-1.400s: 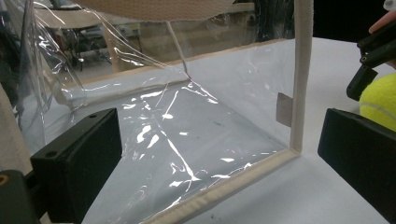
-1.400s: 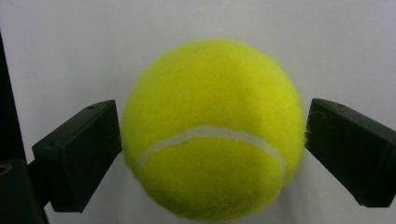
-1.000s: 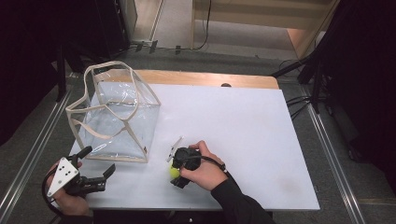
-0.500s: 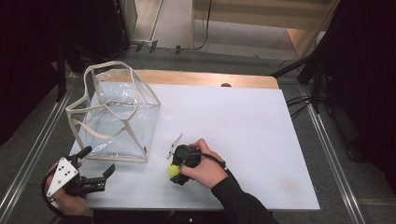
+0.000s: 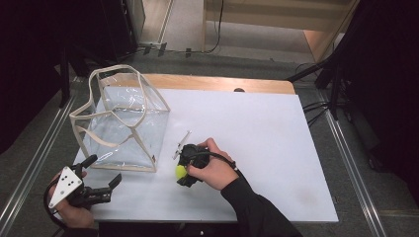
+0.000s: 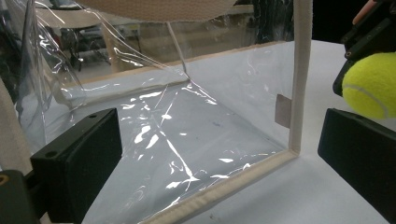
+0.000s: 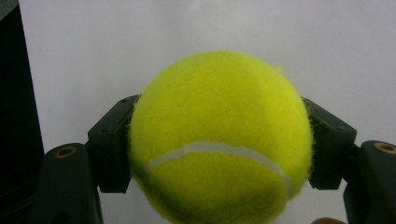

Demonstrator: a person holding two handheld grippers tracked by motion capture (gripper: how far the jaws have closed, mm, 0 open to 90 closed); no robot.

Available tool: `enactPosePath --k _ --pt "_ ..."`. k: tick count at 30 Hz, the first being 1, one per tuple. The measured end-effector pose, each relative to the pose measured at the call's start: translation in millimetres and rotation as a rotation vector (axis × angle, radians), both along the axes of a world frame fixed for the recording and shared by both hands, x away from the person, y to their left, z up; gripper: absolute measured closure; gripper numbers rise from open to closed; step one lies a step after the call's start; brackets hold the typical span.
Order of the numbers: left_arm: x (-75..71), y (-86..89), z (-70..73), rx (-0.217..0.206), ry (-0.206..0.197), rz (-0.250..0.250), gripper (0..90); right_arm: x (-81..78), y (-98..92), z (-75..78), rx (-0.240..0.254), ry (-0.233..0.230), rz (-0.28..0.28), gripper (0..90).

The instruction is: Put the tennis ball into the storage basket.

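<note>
One tennis ball (image 7: 219, 140), one clear bag (image 5: 123, 123), two grippers were on that one white table (image 5: 276, 128).

Tennis ball (image 7: 219, 140) cut off by the right gripper view's lower edge; in the high view, the hand (image 5: 212, 170) hides most of it.

No legible txt, brand or nr anywhere I can see. The fuzzy yellow-green tennis ball (image 7: 219, 140) shows just its white curved seam, no print. The small grey tab (image 6: 282, 110) on the cloth-trimmed clear plastic bag (image 5: 123, 126) is blank as far as I can make out. The grey three-cornered plate (image 5: 65, 184) has a few dark dots, no chars. The white desk (image 5: 257, 128) top is unmarked.
</note>
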State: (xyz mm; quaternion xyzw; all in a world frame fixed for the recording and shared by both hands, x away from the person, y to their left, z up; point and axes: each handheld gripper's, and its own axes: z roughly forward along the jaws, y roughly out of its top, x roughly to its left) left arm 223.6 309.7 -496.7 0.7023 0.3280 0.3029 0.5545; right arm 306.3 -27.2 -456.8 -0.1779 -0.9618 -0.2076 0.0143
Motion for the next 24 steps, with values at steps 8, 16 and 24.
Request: enactPosePath --k 8,16,24 --pt "0.1 0.0 0.1 -0.001 0.001 -0.001 0.3 12.1 4.4 7.7 -0.009 0.004 -0.004 23.9" --pt "0.1 0.2 0.1 -0.001 0.002 -0.002 0.3 24.4 10.1 19.5 -0.003 0.005 -0.007 23.9" --pt "0.2 0.0 0.0 -0.002 0.001 -0.003 0.3 33.0 15.2 25.2 -0.009 0.004 -0.021 23.9"
